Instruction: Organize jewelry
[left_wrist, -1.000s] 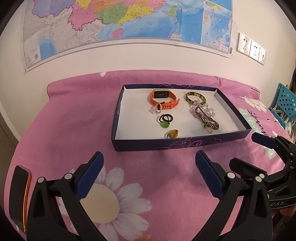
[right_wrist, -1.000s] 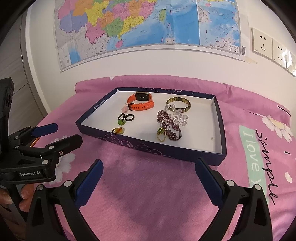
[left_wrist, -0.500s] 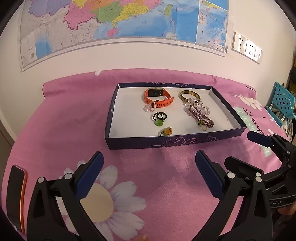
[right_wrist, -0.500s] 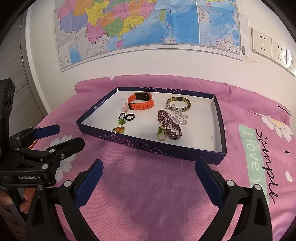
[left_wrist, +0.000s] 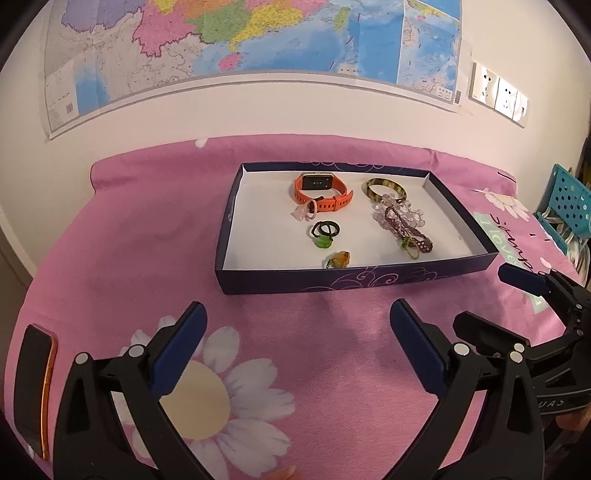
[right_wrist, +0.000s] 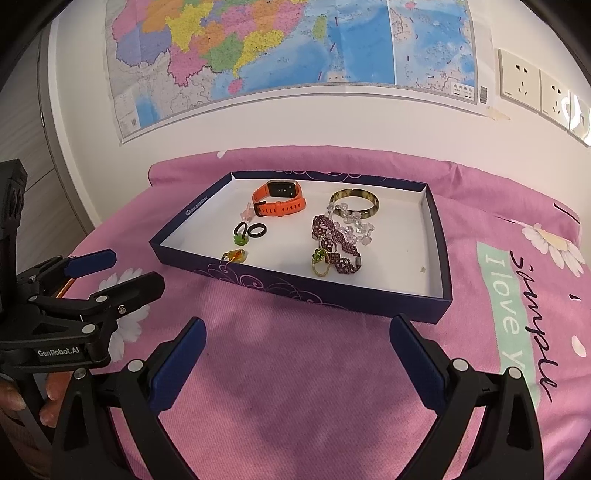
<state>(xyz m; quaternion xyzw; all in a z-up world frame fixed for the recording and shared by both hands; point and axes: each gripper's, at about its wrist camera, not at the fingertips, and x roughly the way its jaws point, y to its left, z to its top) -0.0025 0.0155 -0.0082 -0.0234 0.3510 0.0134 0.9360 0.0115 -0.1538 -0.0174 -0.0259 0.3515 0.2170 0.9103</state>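
Observation:
A shallow dark-blue box (left_wrist: 354, 282) (right_wrist: 303, 291) with a white floor lies on the pink cloth. Inside are an orange watch (left_wrist: 320, 192) (right_wrist: 279, 201), a tortoiseshell bangle (left_wrist: 384, 189) (right_wrist: 354, 203), a purple beaded bracelet (left_wrist: 406, 229) (right_wrist: 338, 245), clear beads (right_wrist: 354, 225), black rings (left_wrist: 325, 229) (right_wrist: 251, 232), a green ring (left_wrist: 324, 242) and an amber ring (left_wrist: 339, 259) (right_wrist: 234, 255). My left gripper (left_wrist: 297, 347) (right_wrist: 118, 271) is open, short of the box's near wall. My right gripper (right_wrist: 295, 360) (left_wrist: 491, 301) is open too, near the box's right corner. Both hold nothing.
A phone with an orange edge (left_wrist: 35, 387) lies on the cloth at the far left. A map (left_wrist: 240, 48) and wall sockets (right_wrist: 539, 88) are on the wall behind. A blue perforated basket (left_wrist: 565, 206) stands off the bed's right side. A hand (right_wrist: 37, 398) holds the left gripper's handle.
The left view has swung and tilted slightly, so the box sits a little lower and more central. The right gripper has barely moved. Both jaws stayed open.

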